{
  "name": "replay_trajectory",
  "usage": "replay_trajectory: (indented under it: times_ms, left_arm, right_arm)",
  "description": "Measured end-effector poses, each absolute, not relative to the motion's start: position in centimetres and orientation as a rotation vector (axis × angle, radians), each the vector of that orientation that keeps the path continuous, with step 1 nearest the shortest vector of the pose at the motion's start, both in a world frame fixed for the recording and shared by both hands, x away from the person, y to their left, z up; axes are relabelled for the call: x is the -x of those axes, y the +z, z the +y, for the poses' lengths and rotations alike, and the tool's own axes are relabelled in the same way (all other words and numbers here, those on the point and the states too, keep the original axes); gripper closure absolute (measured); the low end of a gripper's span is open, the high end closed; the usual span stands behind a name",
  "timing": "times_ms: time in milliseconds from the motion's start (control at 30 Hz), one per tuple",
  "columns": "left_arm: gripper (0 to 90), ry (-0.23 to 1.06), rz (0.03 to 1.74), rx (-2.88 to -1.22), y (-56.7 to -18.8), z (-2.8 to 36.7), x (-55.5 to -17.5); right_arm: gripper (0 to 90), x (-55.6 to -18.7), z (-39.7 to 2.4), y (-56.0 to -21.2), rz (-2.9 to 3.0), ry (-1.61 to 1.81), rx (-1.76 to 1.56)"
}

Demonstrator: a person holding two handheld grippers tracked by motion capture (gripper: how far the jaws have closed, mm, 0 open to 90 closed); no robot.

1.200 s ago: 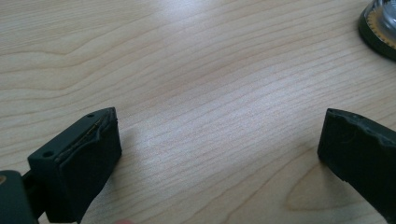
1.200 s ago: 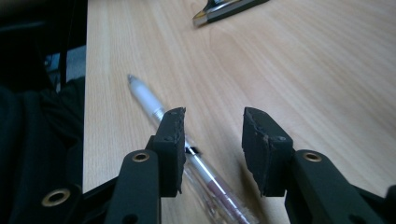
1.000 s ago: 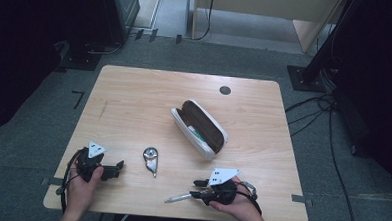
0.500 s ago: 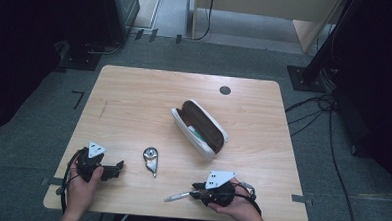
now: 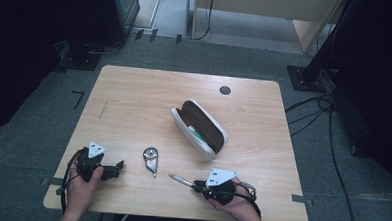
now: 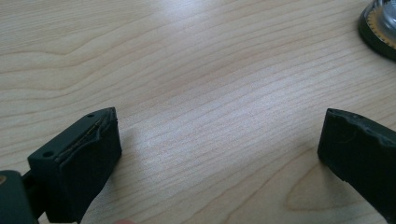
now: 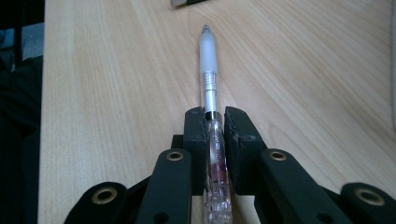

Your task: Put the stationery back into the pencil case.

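Note:
A clear pen with a white grip and a metal tip lies between the pads of my right gripper. The jaws have just been closing, and both pads now press on its barrel. In the high view the right gripper sits near the table's front edge, and the pen sticks out to its left. My left gripper rests at the front left. Its jaws stand wide open over bare wood with nothing between them.
An open white case with a dark lining lies slantwise at mid-table. A small round metal object with a tapered tail lies between the grippers; its rim also shows in the left gripper view. A dark grommet hole marks the far edge.
The pen's free end has swung a little away from the table's front edge and now lines up with the right gripper. Both hands have stayed in place.

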State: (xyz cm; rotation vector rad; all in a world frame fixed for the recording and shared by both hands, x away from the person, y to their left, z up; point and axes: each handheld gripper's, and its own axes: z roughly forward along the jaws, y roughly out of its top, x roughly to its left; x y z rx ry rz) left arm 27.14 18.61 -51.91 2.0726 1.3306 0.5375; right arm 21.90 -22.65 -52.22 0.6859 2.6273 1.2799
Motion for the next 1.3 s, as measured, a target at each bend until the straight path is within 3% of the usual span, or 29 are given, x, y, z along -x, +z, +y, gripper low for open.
replay_trajectory:
  times_ms: [1300]
  left_arm:
    - [0.0, 0.537, 1.33, -2.073, -51.9, 18.6, -27.1]
  right_arm:
    - [80.2, -22.7, -24.6, -51.7, 2.4, 1.257, -0.948]
